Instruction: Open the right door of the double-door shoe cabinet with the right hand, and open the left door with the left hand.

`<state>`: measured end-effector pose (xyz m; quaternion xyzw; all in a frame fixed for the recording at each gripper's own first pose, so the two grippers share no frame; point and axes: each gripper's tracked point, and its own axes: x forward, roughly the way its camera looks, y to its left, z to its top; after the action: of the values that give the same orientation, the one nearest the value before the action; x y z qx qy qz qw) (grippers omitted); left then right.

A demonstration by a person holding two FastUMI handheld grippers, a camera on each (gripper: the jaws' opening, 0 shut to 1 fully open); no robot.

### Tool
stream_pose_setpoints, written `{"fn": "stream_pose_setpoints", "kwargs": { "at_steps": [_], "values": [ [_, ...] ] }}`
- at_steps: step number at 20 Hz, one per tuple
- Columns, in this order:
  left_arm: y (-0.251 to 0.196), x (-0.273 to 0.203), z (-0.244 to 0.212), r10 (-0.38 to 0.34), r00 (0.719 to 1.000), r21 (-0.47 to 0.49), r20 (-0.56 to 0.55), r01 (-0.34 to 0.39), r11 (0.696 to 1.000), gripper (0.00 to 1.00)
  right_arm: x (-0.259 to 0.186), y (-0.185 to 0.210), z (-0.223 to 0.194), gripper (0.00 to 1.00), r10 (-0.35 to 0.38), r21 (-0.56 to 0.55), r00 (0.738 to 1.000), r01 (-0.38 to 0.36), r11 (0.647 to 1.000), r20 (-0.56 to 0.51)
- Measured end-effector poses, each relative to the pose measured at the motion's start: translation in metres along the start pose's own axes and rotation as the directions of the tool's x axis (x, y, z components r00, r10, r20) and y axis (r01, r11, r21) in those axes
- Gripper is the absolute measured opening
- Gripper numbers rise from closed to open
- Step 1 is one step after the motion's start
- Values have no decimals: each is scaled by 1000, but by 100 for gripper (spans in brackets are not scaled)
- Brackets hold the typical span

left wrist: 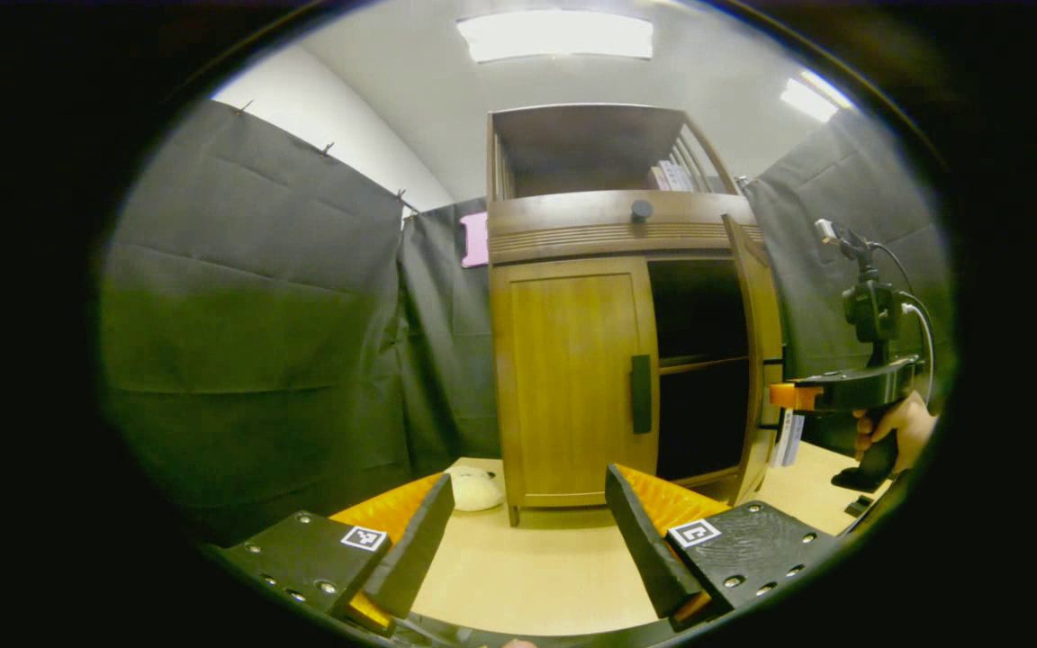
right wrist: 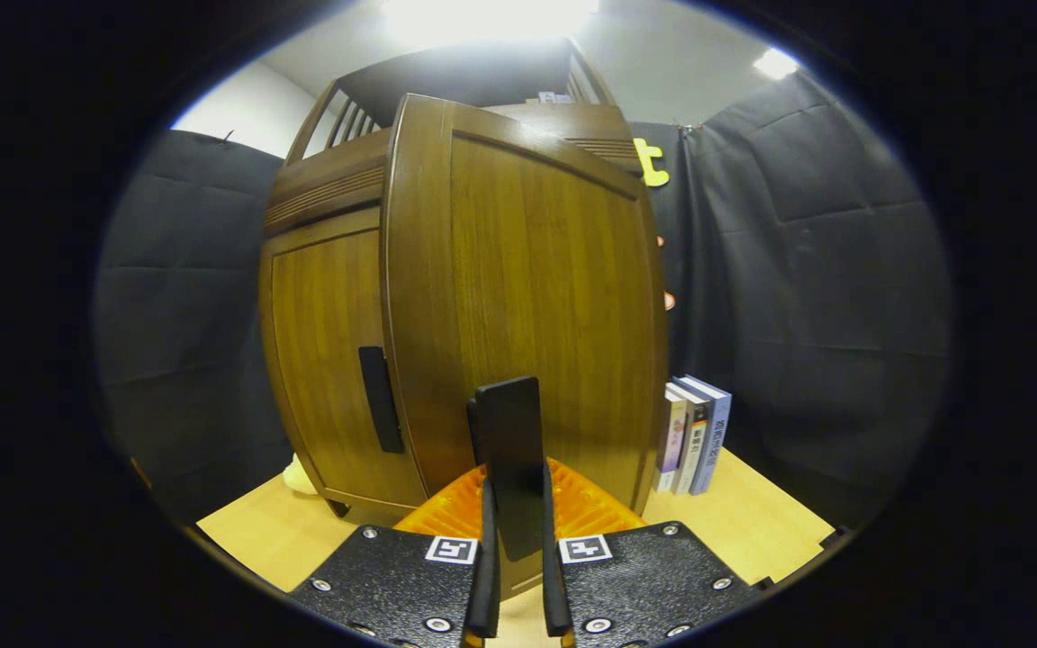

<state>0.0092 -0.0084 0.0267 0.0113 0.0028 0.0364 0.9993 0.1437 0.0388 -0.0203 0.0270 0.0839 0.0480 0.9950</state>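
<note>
The right gripper (right wrist: 516,504) pinched the handle (right wrist: 508,450) of the right door (right wrist: 527,297), which stood swung open, while the left gripper (left wrist: 527,531), fingers spread, faced the closed left door (left wrist: 572,378)

We see a recording booth; black cloth walls (left wrist: 257,315) ring a wooden shoe cabinet (left wrist: 572,378) under ceiling panel lights (left wrist: 554,36).
</note>
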Motion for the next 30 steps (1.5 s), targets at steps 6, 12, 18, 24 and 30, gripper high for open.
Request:
{"fn": "stream_pose_setpoints", "kwargs": {
  "at_steps": [6,12,18,24,30],
  "values": [
    [-11,2,19,-74,997,-8,11,74,997,96,-24,-36,0,16,-78,8,997,78,997,12],
    [-10,2,11,-115,993,-22,25,116,993,96,-37,-60,-2,14,-126,7,992,126,992,2],
    [-20,6,9,-159,987,-8,34,160,987,100,-51,-92,-3,13,-186,30,982,186,982,-14],
    [-50,25,19,-181,983,-11,41,182,983,100,-65,-145,-2,0,-224,5,974,224,974,-29],
    [-77,37,45,-170,985,-5,43,170,985,100,-69,-175,0,5,-176,13,984,177,984,-30]
  ]
}}
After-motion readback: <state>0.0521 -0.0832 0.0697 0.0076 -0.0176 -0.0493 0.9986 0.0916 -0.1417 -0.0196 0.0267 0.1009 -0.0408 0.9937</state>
